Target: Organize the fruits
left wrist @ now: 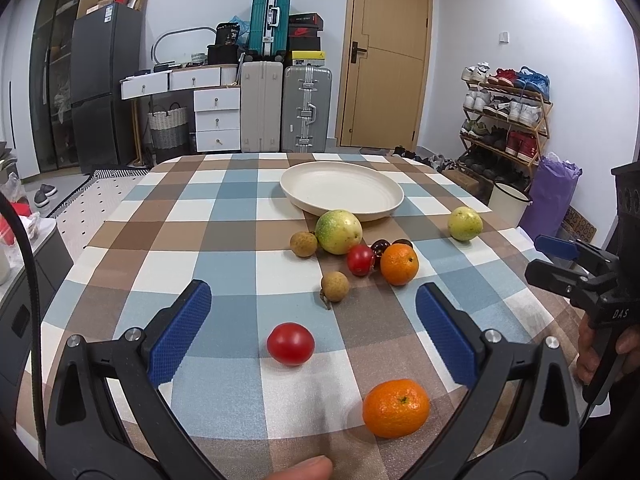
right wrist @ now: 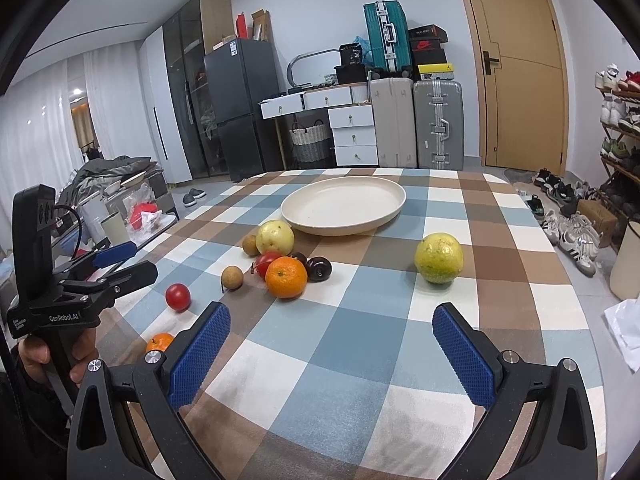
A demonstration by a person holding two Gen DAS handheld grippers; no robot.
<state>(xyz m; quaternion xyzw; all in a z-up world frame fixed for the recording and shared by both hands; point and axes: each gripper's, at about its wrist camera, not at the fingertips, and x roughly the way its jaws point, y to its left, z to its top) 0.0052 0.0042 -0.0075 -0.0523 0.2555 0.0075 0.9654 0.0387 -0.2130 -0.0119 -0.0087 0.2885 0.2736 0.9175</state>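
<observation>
Blue ribbed pads (left wrist: 182, 332) tip the left gripper (left wrist: 313, 334), spread wide and empty above a red tomato (left wrist: 290, 344) and an orange (left wrist: 396, 408); its body reads "GenRobot.AI". The right gripper (right wrist: 331, 354) gapes equally wide, holding nothing. Beyond, fruit clusters beside the bare cream plate (right wrist: 343, 205) on the checked tablecloth (right wrist: 360, 360).

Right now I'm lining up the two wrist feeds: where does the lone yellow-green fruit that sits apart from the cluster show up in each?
Left wrist view: the lone yellow-green fruit lies right of centre, right of the fruit cluster, near the table's right edge.
Right wrist view: the same fruit lies right of centre, ahead of the open right gripper.
Shared landmark: the cream plate, behind and left of it in both.
</observation>
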